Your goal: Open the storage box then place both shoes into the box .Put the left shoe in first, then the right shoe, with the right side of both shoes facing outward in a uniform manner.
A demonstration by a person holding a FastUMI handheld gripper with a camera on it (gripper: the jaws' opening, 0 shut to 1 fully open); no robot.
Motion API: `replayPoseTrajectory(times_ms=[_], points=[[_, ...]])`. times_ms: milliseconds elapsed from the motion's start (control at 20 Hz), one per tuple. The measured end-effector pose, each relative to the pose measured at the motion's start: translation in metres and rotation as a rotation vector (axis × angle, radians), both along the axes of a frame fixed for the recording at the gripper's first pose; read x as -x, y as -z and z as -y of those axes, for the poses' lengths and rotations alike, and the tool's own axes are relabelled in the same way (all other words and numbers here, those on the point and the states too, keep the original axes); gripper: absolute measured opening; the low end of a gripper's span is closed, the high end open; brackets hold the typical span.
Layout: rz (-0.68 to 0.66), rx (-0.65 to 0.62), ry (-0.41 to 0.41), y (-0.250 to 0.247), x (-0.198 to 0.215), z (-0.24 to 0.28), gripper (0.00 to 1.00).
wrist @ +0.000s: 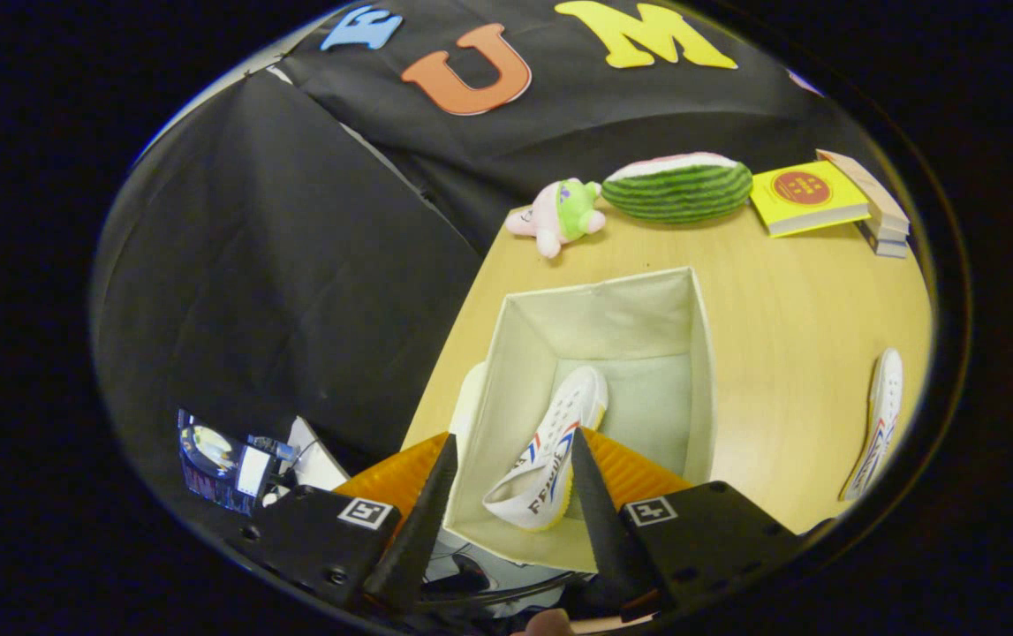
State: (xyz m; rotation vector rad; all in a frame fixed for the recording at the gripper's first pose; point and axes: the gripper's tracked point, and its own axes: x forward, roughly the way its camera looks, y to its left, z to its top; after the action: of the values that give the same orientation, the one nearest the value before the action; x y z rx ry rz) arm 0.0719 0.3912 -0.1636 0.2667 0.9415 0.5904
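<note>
The white fabric storage box (pixel 700 353) stands open on the wooden table just ahead of my fingers. One white shoe (pixel 559 424) with red and blue stripes lies inside it on its side, toe toward the far wall and heel nearest me. My gripper (pixel 515 435) hovers above the box's near end with its fingers spread wide. The shoe's heel shows in the gap between them, and the left finger stands clear of it. The other white shoe (pixel 881 424) lies on its side on the table, well to the right of the box.
Along the far table edge sit a pink and green plush toy (pixel 559 215), a watermelon-shaped cushion (pixel 678 187) and a yellow book (pixel 806 199) beside stacked books (pixel 877 221). A white piece (pixel 469 397) rests against the box's left side. Left of the table lies clutter (pixel 232 464).
</note>
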Motion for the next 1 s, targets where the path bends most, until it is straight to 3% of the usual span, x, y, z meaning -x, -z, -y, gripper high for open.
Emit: replayPoseTrajectory(times_ms=[300, 500, 800, 1000], points=[[0.18, 0.101, -0.017, -0.031, 0.005, 0.049, 0.81], [0.247, 0.196, 0.036, -0.045, -0.004, 0.114, 0.82], [0.241, 0.408, 0.141, -0.017, -0.012, 0.252, 0.83], [0.138, 0.485, 0.187, 0.025, 0.002, 0.336, 0.84]])
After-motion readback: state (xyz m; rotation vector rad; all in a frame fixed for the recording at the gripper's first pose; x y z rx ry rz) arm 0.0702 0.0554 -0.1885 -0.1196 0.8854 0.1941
